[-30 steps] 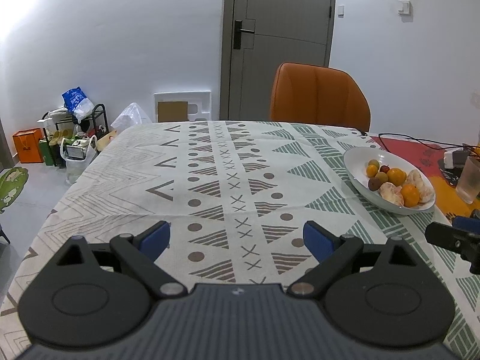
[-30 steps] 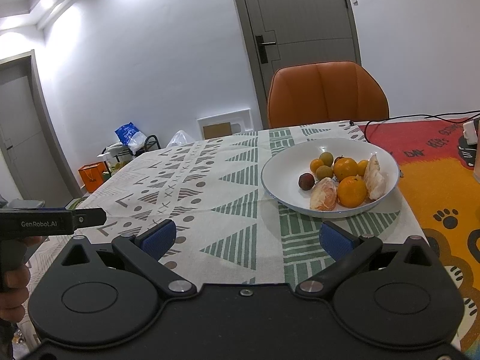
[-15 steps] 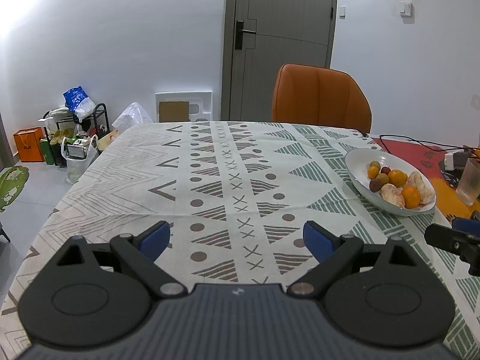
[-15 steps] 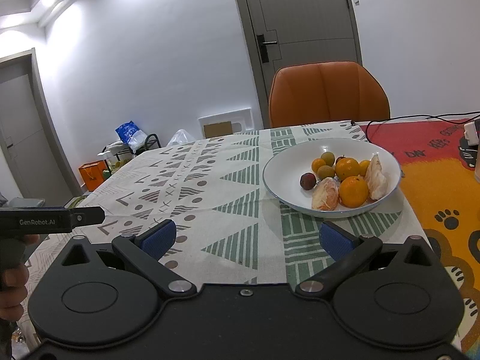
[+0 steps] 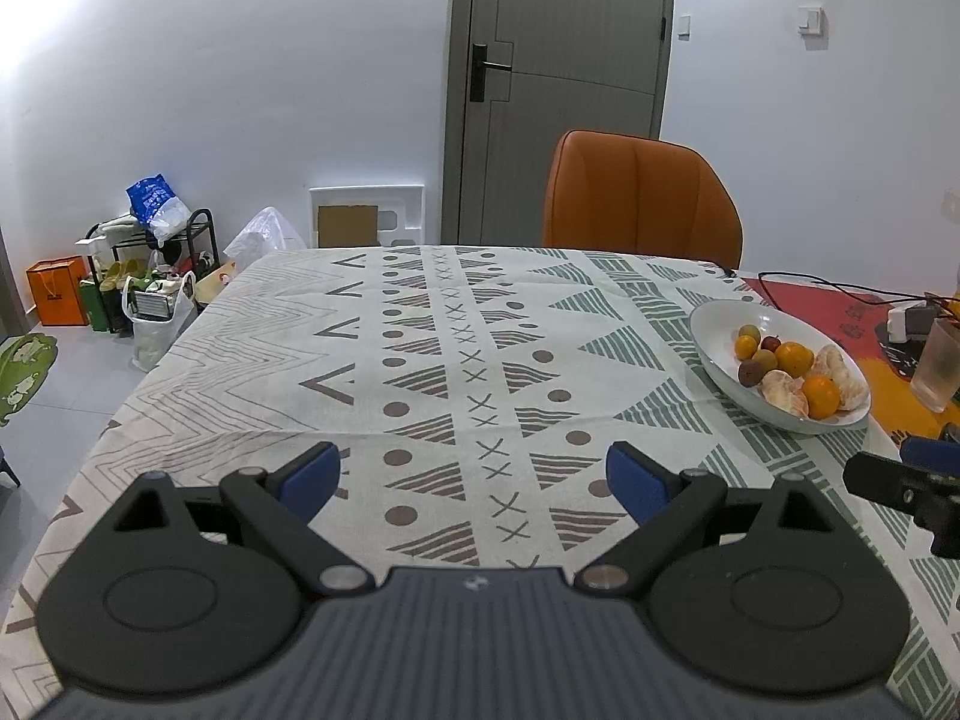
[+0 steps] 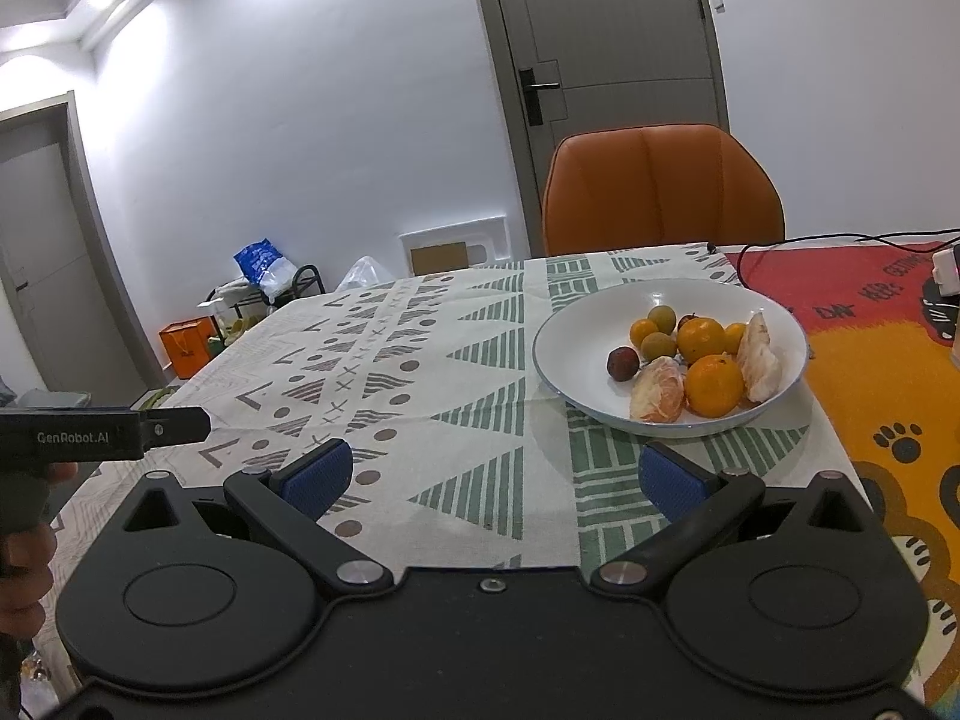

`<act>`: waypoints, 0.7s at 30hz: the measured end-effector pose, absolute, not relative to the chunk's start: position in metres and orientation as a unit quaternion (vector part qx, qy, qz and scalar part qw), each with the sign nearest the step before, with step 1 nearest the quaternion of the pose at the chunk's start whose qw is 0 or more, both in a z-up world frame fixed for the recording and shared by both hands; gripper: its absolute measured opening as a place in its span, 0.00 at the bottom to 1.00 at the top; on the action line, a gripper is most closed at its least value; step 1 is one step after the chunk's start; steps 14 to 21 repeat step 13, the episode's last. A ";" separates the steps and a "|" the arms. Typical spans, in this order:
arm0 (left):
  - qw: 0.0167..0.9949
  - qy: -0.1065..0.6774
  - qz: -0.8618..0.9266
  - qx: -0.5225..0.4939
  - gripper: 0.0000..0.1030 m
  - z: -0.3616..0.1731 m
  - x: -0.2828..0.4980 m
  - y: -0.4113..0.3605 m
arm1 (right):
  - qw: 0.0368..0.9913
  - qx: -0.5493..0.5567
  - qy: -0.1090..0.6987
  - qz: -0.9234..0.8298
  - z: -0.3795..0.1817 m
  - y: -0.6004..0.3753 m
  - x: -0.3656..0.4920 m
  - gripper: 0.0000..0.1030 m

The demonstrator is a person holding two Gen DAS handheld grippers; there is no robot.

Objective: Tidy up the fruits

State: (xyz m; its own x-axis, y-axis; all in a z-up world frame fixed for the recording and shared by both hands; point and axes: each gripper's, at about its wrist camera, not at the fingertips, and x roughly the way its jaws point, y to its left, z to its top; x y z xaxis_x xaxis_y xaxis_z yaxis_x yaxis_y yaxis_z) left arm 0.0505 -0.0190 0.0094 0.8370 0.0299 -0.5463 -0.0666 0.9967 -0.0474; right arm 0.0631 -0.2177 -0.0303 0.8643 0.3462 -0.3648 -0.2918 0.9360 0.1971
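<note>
Both hand-held grippers are held over the near edge of the worktop (image 5: 420,360) with their blue-padded fingers spread wide and nothing between them: the left hand-held gripper (image 5: 474,483) over bare patterned cloth, the right hand-held gripper (image 6: 495,477) aimed at the fruit. In the right wrist view the left unit's black body is seen at 9 o'clock, gripped by a hand (image 6: 24,546). A white bowl (image 6: 576,330) is set on the cloth at 1 o'clock from the right hand-held gripper, near but apart from its fingers. Two oranges (image 6: 714,384), peeled citrus pieces (image 6: 657,390), small yellow-green fruits (image 6: 659,345) and a dark red fruit (image 6: 623,363) are gathered in the bowl. Beyond, at 12 o'clock, an orange chair (image 6: 660,192) is placed at the far edge, with a grey door (image 6: 600,60) behind it.
</note>
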 end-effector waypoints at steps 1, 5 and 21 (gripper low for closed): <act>0.958 0.285 0.025 -0.032 0.92 0.009 0.051 -0.019 | 0.963 0.068 0.201 0.166 -0.030 -0.218 0.063 1.00; 0.958 0.285 0.023 -0.031 0.92 0.010 0.051 -0.019 | 0.963 0.068 0.202 0.165 -0.031 -0.218 0.064 1.00; 0.957 0.286 0.021 -0.030 0.92 0.010 0.053 -0.019 | 0.962 0.069 0.206 0.163 -0.034 -0.219 0.065 1.00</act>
